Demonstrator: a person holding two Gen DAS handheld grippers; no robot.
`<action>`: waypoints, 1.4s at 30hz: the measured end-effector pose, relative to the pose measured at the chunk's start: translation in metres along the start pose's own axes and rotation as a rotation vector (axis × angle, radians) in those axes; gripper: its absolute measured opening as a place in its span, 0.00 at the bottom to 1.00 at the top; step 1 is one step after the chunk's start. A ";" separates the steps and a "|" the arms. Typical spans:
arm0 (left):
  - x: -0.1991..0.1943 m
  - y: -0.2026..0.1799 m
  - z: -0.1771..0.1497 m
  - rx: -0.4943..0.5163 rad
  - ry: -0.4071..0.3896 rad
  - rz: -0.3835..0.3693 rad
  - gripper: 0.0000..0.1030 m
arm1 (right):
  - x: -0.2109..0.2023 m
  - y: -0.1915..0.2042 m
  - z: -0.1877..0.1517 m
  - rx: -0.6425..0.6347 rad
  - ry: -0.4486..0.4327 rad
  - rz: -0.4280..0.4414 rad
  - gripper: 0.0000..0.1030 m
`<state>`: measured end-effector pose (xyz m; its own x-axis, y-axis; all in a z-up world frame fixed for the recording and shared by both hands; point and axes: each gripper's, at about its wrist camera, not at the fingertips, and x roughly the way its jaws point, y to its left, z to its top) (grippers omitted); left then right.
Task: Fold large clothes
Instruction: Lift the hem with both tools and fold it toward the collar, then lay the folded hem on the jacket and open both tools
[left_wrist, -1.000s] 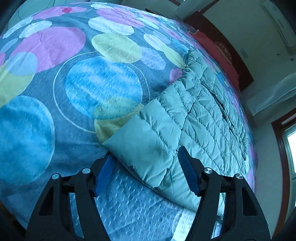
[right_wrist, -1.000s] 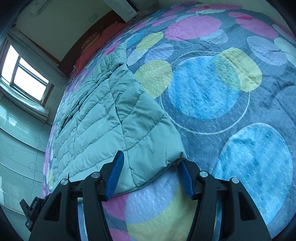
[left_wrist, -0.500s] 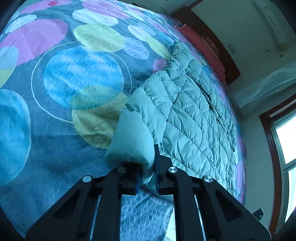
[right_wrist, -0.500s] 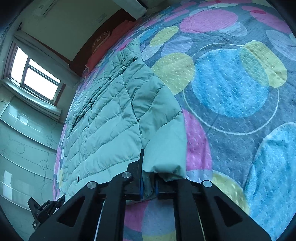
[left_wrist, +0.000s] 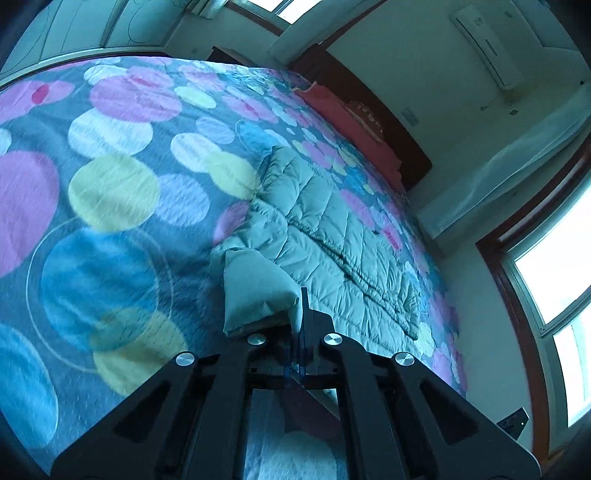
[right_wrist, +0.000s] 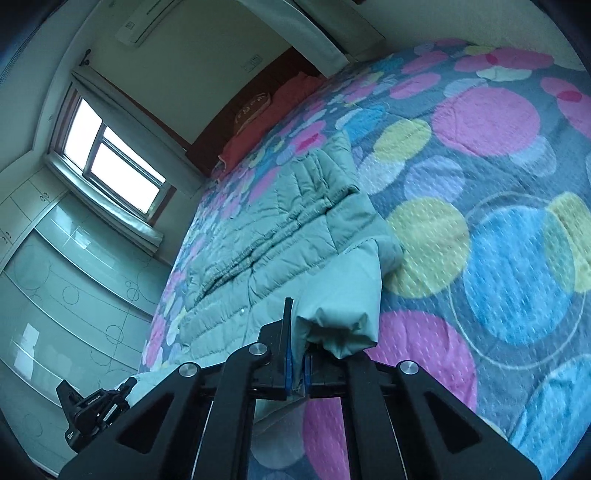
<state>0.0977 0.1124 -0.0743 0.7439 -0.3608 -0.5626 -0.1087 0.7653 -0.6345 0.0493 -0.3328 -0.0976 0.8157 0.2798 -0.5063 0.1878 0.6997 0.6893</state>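
A: Jacket (left_wrist: 332, 236) first, left wrist view. It's a pale green quilted puffer lying lengthwise on the bed, running from near the camera off toward the far headboard (left_wrist: 373, 118). The left gripper (left_wrist: 300, 332) is clamped tight on the near hem corner, and that corner is bunched up and lifted off the bedspread (left_wrist: 110, 206). Can't see where the pads actually bite, the fabric folds right over them. The far edge of the picture is blurry too, so the circles on the spread smear a bit.

B: What about the room from that side?

A: The spread is dark blue with big pink, yellow and blue circles. A red pillow (left_wrist: 347, 122) lies at the far end against the dark wood headboard, an air conditioner (left_wrist: 487, 48) sits high on the wall, and a bright window (left_wrist: 554, 295) on the right is cut off by the frame.

B: And the right wrist view?

A: Same deal mirrored. The right gripper (right_wrist: 297, 354) is pinched shut on the other near hem corner, and the cloth hangs over its right finger, so that pad is mostly hidden. The jacket stretches away to the far left of the bedspread. There's a window at far left, glossy cabinet doors (right_wrist: 74, 288) below it, and a small black device (right_wrist: 92, 410) at lower left. There's tiny print on it that I can't read.
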 end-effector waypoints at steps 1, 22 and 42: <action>0.007 -0.005 0.010 0.000 -0.003 0.000 0.02 | 0.007 0.004 0.011 0.001 -0.007 0.013 0.03; 0.241 -0.077 0.172 0.156 -0.028 0.180 0.02 | 0.239 0.021 0.201 0.011 0.037 -0.039 0.03; 0.289 -0.077 0.188 0.291 -0.049 0.282 0.61 | 0.268 0.025 0.208 -0.116 0.018 -0.125 0.53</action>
<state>0.4449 0.0491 -0.0885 0.7430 -0.0944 -0.6626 -0.1276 0.9519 -0.2786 0.3865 -0.3771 -0.1087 0.7797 0.1967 -0.5945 0.2222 0.8007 0.5564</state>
